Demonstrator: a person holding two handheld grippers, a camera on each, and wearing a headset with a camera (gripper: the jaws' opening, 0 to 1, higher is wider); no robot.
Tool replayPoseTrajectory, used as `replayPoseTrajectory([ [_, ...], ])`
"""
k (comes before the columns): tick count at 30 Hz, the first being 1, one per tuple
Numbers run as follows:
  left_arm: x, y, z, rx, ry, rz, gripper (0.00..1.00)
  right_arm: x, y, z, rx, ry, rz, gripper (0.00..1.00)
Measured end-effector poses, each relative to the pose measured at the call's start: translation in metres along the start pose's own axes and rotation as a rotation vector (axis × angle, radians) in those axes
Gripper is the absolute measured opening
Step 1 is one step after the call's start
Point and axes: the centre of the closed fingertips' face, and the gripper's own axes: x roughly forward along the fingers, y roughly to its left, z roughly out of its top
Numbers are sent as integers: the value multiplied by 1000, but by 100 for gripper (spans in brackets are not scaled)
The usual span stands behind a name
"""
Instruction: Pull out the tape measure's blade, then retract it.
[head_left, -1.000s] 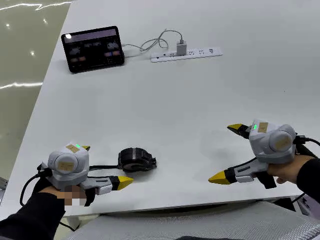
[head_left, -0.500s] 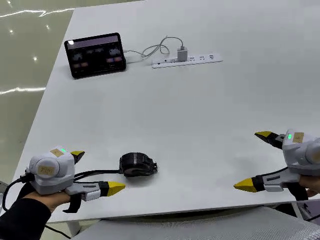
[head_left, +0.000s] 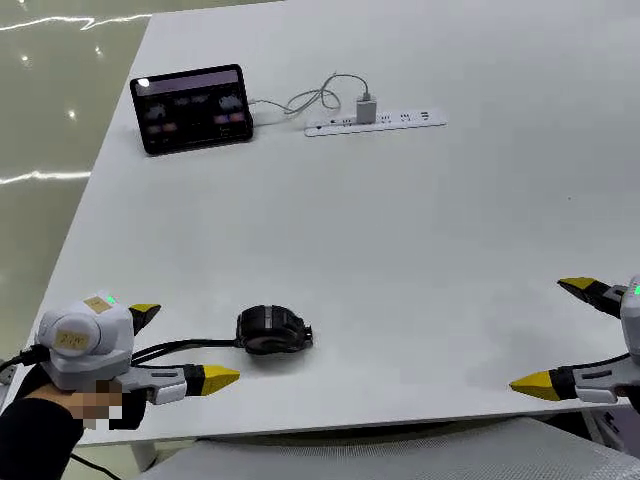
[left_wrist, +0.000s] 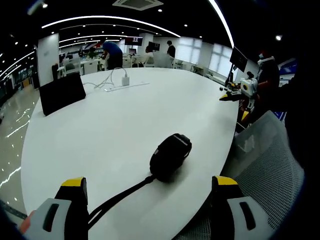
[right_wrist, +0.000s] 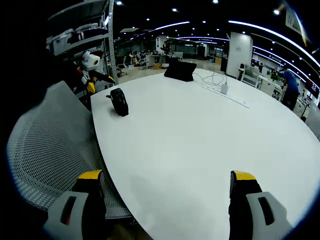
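Tape measure (head_left: 272, 330): lies on tabletop (head_left: 400, 230) near front edge, ungripped, no blade showing.
Left gripper (head_left: 185, 343): jaws apart, empty, just beside it.
Right gripper (head_left: 552, 334): jaws apart, empty, well apart from it.
Judgement: pull-out and retraction either both pending or both complete; cannot tell which.

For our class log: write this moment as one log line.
left gripper: open, empty | right gripper: open, empty | tape measure: on table, ungripped
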Motion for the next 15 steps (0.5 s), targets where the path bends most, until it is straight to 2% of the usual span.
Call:
replayPoseTrajectory([
  [9, 1, 0, 2, -10, 0, -2, 100, -2, -1, -6, 10, 12, -3, 100],
  [15, 1, 0, 2, -7, 2, -1, 100, -1, -3, -3, 13, 3, -7, 100],
])
